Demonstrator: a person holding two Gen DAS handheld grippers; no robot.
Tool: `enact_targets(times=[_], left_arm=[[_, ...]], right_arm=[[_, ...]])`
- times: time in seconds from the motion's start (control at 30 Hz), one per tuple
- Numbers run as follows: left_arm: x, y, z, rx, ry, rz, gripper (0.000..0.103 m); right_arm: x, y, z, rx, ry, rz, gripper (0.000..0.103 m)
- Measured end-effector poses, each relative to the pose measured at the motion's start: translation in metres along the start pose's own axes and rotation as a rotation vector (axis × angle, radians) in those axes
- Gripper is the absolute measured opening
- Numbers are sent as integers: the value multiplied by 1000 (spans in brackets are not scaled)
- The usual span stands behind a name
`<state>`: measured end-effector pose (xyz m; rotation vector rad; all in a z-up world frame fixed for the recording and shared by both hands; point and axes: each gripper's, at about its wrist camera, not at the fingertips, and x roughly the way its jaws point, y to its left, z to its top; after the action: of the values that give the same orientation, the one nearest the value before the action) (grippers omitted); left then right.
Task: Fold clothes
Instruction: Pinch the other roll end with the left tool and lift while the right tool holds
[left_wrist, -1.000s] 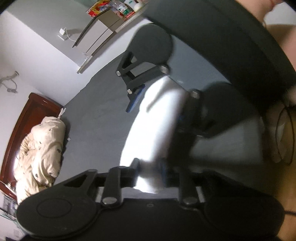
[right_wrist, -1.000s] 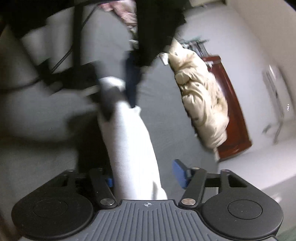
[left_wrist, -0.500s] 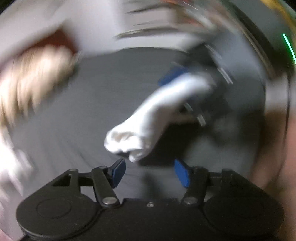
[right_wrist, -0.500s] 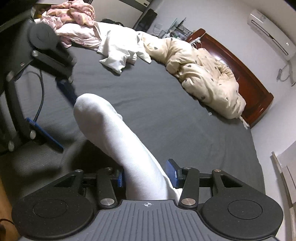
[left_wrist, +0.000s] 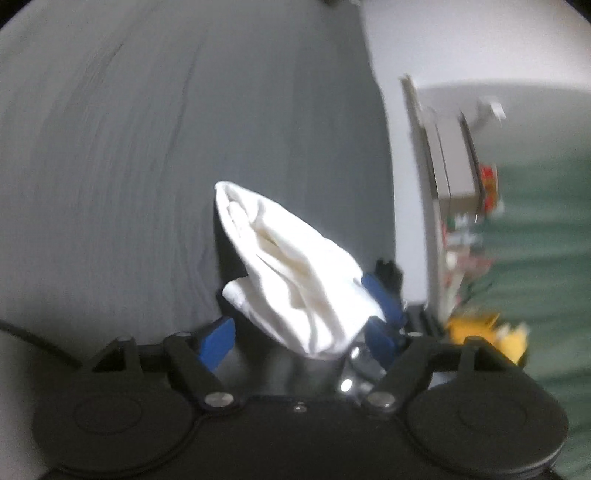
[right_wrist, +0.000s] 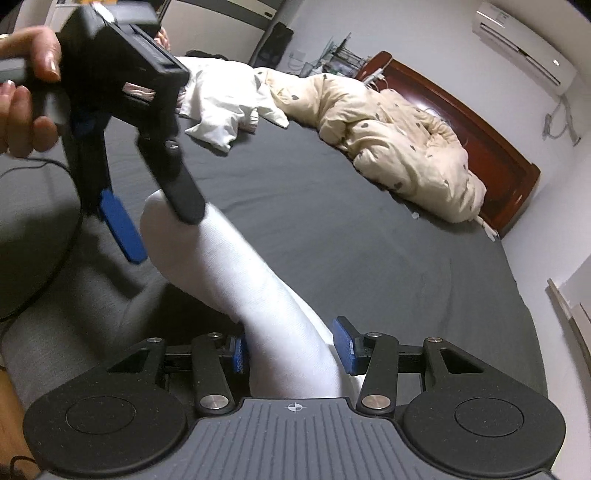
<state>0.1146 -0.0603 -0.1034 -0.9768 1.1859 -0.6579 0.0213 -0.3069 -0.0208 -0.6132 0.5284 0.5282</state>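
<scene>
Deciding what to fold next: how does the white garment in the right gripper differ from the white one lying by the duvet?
The held garment is gathered into a narrow bundle; the far garment lies crumpled and spread. The held garment is raised above the grey sheet, clamped in the right gripper, with the open left gripper at its end; the far garment rests on the sheet, untouched. Both are white.
</scene>
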Motion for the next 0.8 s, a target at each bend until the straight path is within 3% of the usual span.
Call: enact_targets(times=[0.17, 0.27, 0.47, 0.57, 0.67, 0.8], left_arm=[[21, 26, 9, -274, 22, -108, 80], [21, 36, 6, -351, -19, -176, 81], [8, 40, -12, -329, -24, -148, 83], [10, 38, -26, -348, 12, -210, 84], [18, 35, -36, -405, 21, -334, 85], [29, 34, -30, -409, -6, -303, 85]], right_arm=[[-7, -3, -3, 17, -4, -14, 47], [-9, -5, -5, 28, -3, -12, 47], [-10, 2, -7, -68, -17, -18, 47], [-8, 9, -7, -138, -21, -31, 46], [-6, 10, -8, -147, -14, -35, 46], [-5, 8, -10, -126, -13, -39, 46]])
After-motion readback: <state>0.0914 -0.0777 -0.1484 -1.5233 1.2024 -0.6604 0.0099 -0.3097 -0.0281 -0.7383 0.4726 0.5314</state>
